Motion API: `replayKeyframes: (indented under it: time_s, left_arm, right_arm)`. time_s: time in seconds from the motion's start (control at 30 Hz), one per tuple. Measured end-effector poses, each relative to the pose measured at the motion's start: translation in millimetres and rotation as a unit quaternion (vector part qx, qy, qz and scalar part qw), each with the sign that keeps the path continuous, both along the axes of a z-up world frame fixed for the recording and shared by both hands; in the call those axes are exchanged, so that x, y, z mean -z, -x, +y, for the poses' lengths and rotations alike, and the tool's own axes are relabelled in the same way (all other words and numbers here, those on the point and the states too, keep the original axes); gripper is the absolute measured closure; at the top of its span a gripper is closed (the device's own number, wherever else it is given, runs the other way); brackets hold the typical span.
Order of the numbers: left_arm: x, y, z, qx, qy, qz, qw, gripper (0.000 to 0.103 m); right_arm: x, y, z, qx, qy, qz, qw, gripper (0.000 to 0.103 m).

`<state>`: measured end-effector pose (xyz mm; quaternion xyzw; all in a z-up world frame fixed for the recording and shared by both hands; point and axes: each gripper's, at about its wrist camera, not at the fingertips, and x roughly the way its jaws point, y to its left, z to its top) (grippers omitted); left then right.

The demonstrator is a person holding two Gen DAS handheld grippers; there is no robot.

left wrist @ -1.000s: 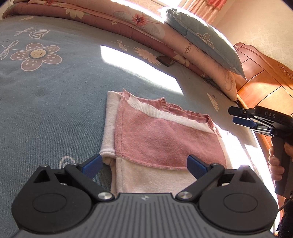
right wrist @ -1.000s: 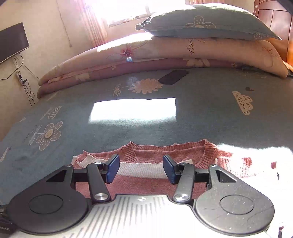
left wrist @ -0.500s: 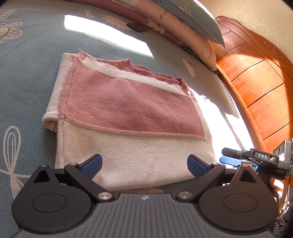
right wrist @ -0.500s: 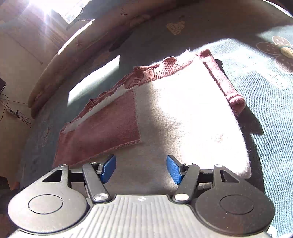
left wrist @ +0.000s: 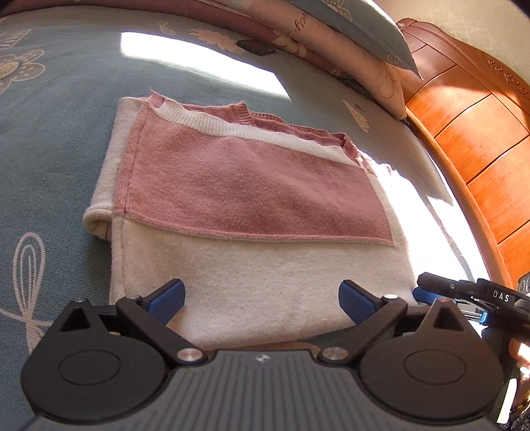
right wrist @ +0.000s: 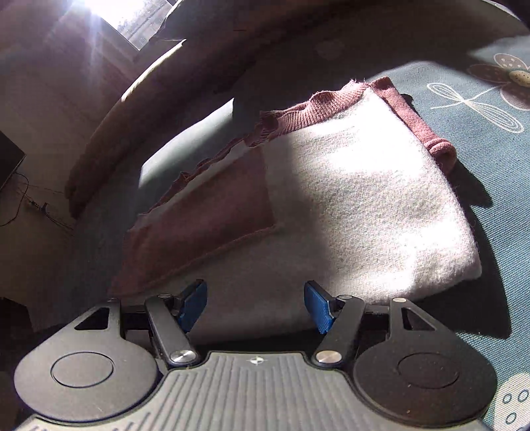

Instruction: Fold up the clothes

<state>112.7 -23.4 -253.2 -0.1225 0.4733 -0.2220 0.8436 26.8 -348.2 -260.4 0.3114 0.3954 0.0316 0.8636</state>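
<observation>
Across the blue flower-print bed, with stacked quilts and a pillow set against the wooden headboard at the far side, a pink and cream sweater is laid flat, already folded into a compact rectangle with its ribbed neckline turned toward the pillows. The cream near edge is presented toward both tools, which is judged to be why each is brought low at that edge: a further fold would be started by lifting it from two places. The left gripper is held with its jaws spread wide over the near edge, nothing pinched between its blue pads. The right gripper is placed at the corner nearest the headboard; its jaws are opening, with cream fabric seen beyond the gap but not clamped. A small dark flat object is left near the quilts, well apart from the garment.
</observation>
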Motion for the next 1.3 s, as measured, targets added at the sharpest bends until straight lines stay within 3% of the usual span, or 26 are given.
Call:
replayKeyframes:
  time_s: [0.07,0.2,0.33,0.4,0.47,0.53,0.63,0.73,0.83,1.07,1.17,1.3]
  left_arm:
    - [-1.3,1.3,-1.0,-0.001,-0.007,-0.011,0.9999,0.004]
    - [-15.5,13.2,0.8,0.002,0.037,-0.083,0.9958,0.004]
    - [-27.0,28.7,2.4,0.004,0.078,-0.178,0.9809,0.001]
    - [-28.9,31.9,3.1,0.007,0.069,-0.213,0.9746,0.001]
    - [-30.0,32.6,6.4,-0.002,0.062,-0.231,0.9710,0.001]
    - [-29.4,32.0,16.7,-0.027,0.079,-0.241,0.9670,0.001]
    - [-27.7,25.6,31.8,-0.068,0.087,-0.236,0.9655,0.001]
    - [-29.4,15.4,42.0,-0.115,0.037,-0.208,0.9707,0.001]
    - [-43.0,13.9,53.4,-0.118,0.007,-0.183,0.9760,0.001]
    - [-120.2,43.4,68.0,-0.081,-0.037,-0.215,0.9725,0.001]
    - [-126.7,32.5,68.5,-0.063,-0.017,-0.179,0.9817,0.001]
    - [-81.1,-8.7,77.9,-0.088,0.036,-0.069,0.9931,0.001]
  right_arm:
    - [-3.1,11.9,7.3,0.006,0.019,-0.019,1.000,0.034]
    - [-10.7,30.8,30.6,-0.025,0.049,-0.066,0.996,0.031]
    - [-7.1,38.9,60.1,-0.092,0.071,-0.105,0.988,0.023]
    - [-3.2,42.6,73.6,-0.122,0.084,-0.120,0.982,0.023]
    - [5.1,45.5,82.0,-0.140,0.094,-0.126,0.978,0.023]
    - [14.4,50.5,86.0,-0.147,0.093,-0.141,0.975,0.022]
    - [25.7,55.0,83.9,-0.146,0.049,-0.153,0.976,0.021]
    - [17.6,60.9,87.2,-0.169,0.052,-0.162,0.971,0.021]
    - [4.6,71.2,86.8,-0.178,0.061,-0.189,0.964,0.020]
    - [-15.4,87.5,71.6,-0.160,0.015,-0.231,0.960,0.017]
    - [-18.6,92.5,65.0,-0.149,-0.004,-0.240,0.959,0.017]
    - [-22.0,96.9,59.9,-0.147,-0.016,-0.245,0.958,0.017]
